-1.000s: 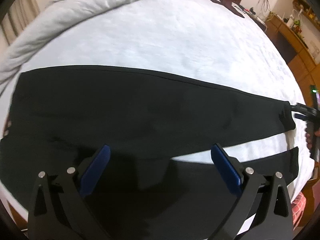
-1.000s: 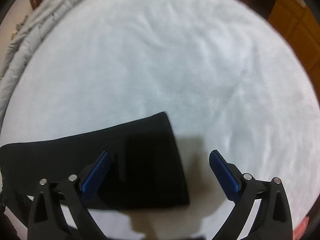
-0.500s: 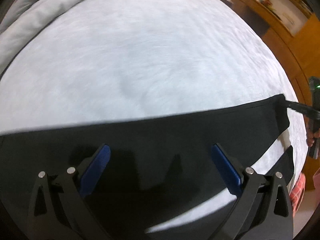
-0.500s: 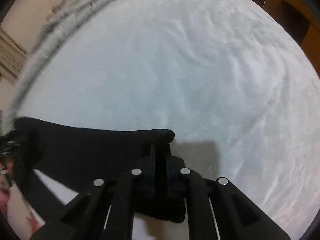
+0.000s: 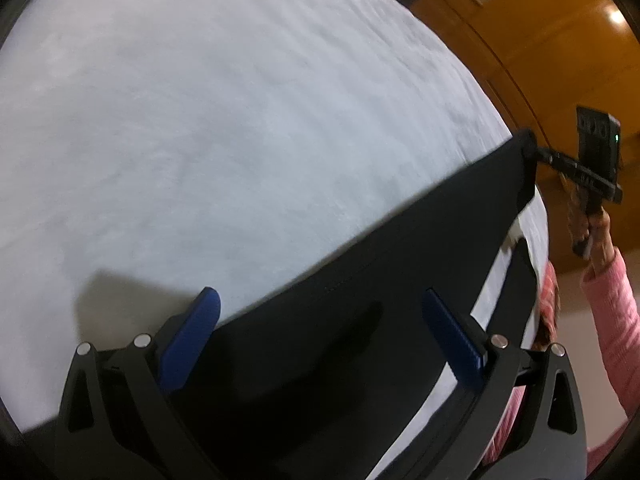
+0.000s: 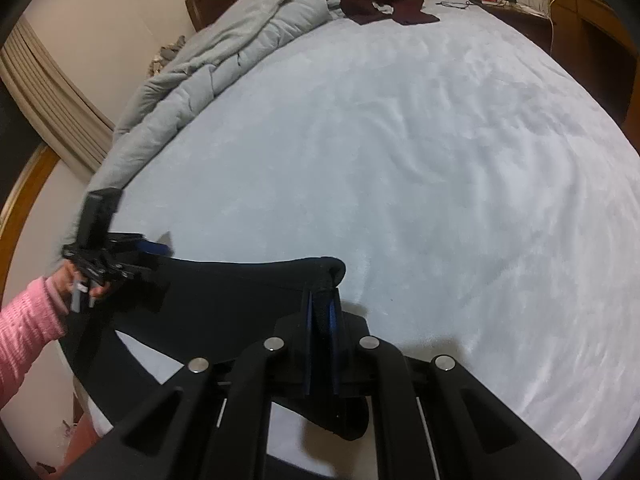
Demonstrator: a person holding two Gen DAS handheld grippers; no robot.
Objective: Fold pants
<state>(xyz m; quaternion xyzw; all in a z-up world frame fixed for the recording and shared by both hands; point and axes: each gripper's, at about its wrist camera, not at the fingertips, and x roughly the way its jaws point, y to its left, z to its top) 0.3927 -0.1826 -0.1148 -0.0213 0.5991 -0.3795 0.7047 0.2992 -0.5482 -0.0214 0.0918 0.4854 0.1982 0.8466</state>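
Black pants (image 5: 340,344) lie across the near edge of a white bed (image 5: 240,140). My left gripper (image 5: 320,336) is open, its blue fingers just above the upper edge of a pant leg, holding nothing. My right gripper (image 6: 321,304) is shut on the cuff end of the pants (image 6: 248,296) and lifts that leg off the bed. In the left wrist view the right gripper (image 5: 540,156) shows at the far right, pinching the raised cuff. In the right wrist view the left gripper (image 6: 152,250) shows at the far left over the pants.
A rumpled grey duvet (image 6: 224,56) lies along the bed's far left side. A dark red garment (image 6: 384,8) sits at the head of the bed. Wooden furniture (image 5: 540,40) stands to the right of the bed. My pink-sleeved arm (image 5: 612,312) is at the right.
My right gripper closed on the pant cuff and lifted it. My left gripper swung right along the pants, staying open.
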